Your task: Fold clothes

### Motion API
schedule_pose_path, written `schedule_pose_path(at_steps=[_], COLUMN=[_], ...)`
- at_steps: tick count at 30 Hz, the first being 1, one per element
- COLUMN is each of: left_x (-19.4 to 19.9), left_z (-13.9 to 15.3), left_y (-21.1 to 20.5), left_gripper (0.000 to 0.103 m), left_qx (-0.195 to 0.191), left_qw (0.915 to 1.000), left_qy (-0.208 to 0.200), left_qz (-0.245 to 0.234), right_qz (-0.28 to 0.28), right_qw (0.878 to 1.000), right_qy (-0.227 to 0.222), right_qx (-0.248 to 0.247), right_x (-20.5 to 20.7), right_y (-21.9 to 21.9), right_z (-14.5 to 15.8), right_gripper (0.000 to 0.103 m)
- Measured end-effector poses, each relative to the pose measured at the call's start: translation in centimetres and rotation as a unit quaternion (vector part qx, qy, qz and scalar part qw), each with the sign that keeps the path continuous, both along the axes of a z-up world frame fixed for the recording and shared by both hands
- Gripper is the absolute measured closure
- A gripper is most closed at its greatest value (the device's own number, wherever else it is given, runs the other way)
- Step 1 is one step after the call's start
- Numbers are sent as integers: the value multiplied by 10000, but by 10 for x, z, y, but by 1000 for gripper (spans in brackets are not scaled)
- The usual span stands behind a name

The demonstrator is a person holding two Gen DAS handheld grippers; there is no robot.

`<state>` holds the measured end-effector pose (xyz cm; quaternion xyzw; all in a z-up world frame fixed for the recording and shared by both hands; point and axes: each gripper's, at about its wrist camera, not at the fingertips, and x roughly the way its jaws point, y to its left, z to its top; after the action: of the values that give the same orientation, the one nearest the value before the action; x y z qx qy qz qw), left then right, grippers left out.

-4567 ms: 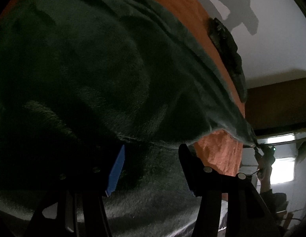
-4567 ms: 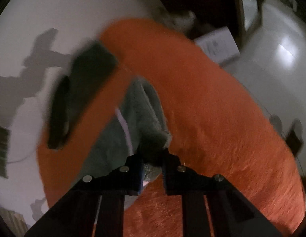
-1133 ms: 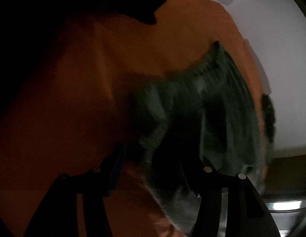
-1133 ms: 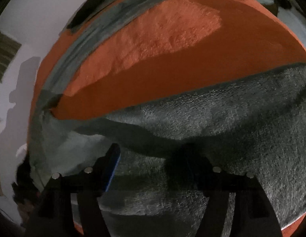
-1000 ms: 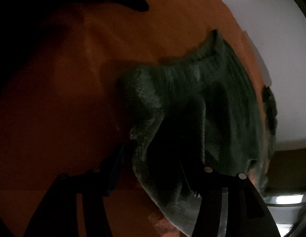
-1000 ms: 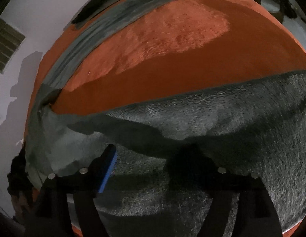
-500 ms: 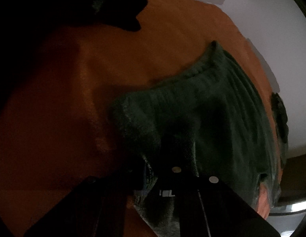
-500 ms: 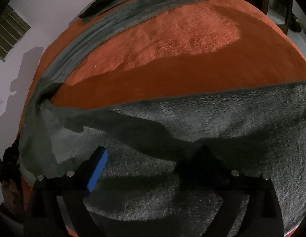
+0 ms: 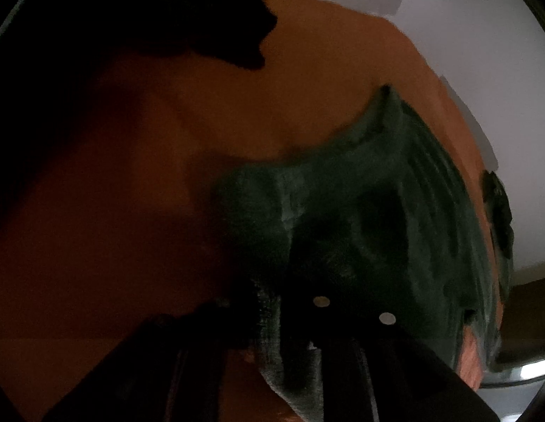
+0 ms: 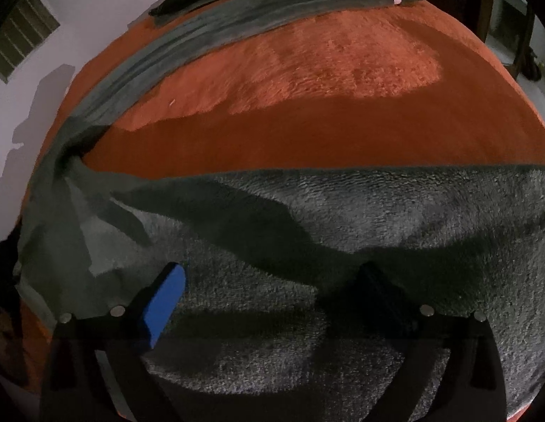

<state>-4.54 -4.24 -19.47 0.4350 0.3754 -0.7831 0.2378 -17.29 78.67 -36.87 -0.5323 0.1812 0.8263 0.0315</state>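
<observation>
A grey-green fleece garment [image 10: 342, 232] lies spread over the near part of an orange fuzzy blanket [image 10: 307, 84]. My right gripper [image 10: 272, 281] hovers just above it, open wide, nothing between its fingers. A long strip of the same grey fleece [image 10: 188, 49] runs along the blanket's far edge. In the dim left wrist view my left gripper [image 9: 272, 302] is shut on a bunched corner of the garment [image 9: 360, 218], which stretches away to the right across the blanket [image 9: 131, 193].
A dark garment [image 10: 188, 0] lies at the blanket's far edge by the white wall [image 10: 96, 3]. A black shape [image 9: 166, 17] fills the upper left of the left wrist view. Another dark item [image 9: 497, 207] sits at the blanket's right edge.
My left gripper closed on the garment's corner; a second ago it was open over it. My right gripper stayed open and drew back slightly, showing more of the blanket.
</observation>
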Motion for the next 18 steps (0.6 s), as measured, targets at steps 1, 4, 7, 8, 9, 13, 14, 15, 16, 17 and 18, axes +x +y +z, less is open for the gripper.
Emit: schedule_pose_path(at_steps=[1,4,7,8,9,13,14,15,16,17,18], left_x=[2,-1,-10,-13,-24,-12,-11,-11,-13,-11,-8], left_z=[10,35,41,38,32,22,21,20,20,21,21], left_y=[2,8,6,1,-1,-7,-8,-12,-15,-18,-21], left_gripper=[86,67,46,46,46,46,46,46,46,46,46], left_qx=[-131,-507,-537,-379,-190,296,420,543,584,564,508], left_qw=[9999,9985,9968,9972,9975,9968,9956,9946,9945,9950,9958], left_qy=[41,145,106,36,7,-410,-529,-579,-558,-518,-485], left_qz=[20,-170,-579,-649,-683,-622,-652,-664,-670,-649,-593], right_qz=[6,-2,-100,-59,30,346,407,451,474,496,475], right_qw=[10000,10000,9999,10000,10000,9986,9977,9968,9958,9946,9934], right_qy=[2,28,72,14,-46,-310,-385,-416,-395,-374,-345], right_qx=[21,61,-34,-46,-20,239,372,516,674,831,988], right_x=[0,1,9,11,13,23,26,30,35,40,44], right_y=[-1,-3,0,1,2,12,16,21,26,32,37], right_z=[0,3,14,18,22,39,45,50,56,62,66], right_gripper=[3,3,3,4,4,4,4,4,4,4,4])
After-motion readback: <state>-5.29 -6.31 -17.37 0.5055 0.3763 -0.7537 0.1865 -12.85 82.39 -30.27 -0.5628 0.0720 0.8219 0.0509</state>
